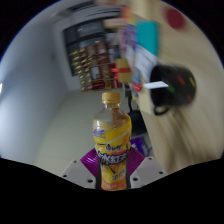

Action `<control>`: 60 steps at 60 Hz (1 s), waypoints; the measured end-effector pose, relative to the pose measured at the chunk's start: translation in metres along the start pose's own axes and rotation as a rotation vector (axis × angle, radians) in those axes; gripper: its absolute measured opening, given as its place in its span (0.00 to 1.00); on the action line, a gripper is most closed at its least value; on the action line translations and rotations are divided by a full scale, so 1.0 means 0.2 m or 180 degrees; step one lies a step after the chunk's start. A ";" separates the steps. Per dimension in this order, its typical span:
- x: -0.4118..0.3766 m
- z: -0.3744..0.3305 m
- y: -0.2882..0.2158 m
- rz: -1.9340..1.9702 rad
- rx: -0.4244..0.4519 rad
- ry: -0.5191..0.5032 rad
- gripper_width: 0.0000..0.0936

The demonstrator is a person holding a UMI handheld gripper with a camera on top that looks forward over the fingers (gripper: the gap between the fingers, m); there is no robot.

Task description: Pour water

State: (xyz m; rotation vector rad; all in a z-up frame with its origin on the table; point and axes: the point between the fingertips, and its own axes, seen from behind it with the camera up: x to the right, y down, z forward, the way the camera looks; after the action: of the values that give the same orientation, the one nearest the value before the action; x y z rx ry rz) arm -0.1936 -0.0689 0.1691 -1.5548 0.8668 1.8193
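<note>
My gripper is shut on a yellow drink bottle with an orange cap and a printed label. The purple pads press on its lower body from both sides. The bottle stands roughly upright between the fingers and is lifted, with the whole scene tilted behind it. A black mug with a white straw or spoon in it stands on a pale wooden table, beyond the bottle to the right.
A dark shelf unit with many coloured items stands against a white wall far beyond the bottle. A blue object lies at the far end of the table.
</note>
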 end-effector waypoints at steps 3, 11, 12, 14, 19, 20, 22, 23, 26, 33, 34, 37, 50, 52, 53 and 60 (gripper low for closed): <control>-0.11 -0.09 -0.01 -0.0683 0.0052 0.0007 0.36; -0.55 -0.53 -0.12 -0.2668 0.0595 -0.0236 0.36; -0.58 -0.59 -0.16 -0.2945 0.0704 -0.0236 0.36; -0.67 -0.70 -0.28 -0.3404 0.0908 -0.0193 0.36; -0.76 -0.97 -0.51 -0.4481 0.1407 0.0125 0.36; -0.75 -1.02 -0.56 -0.4644 0.1482 0.0221 0.36; -0.72 -1.11 -0.67 -0.4907 0.1601 0.0423 0.36; -0.69 -1.16 -0.72 -0.5012 0.1651 0.0523 0.36; -0.56 -1.27 -0.87 -0.5215 0.1696 0.0833 0.36; -0.18 -1.42 -1.10 -0.5261 0.1584 0.1327 0.36; -0.12 -1.44 -1.12 -0.5257 0.1552 0.1392 0.36; 0.03 -1.51 -1.23 -0.5246 0.1446 0.1540 0.36; 0.34 -1.66 -1.35 -0.5284 0.1277 0.1914 0.39; 0.33 -1.69 -1.33 -0.5289 0.1315 0.1873 0.39; 0.32 -1.71 -1.34 -0.5287 0.1330 0.1882 0.39; 0.31 -1.76 -1.34 -0.5164 0.1351 0.1888 0.43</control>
State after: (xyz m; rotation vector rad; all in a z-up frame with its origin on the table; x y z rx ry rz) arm 0.2195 -0.1800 0.0434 -1.6104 -0.0132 0.0241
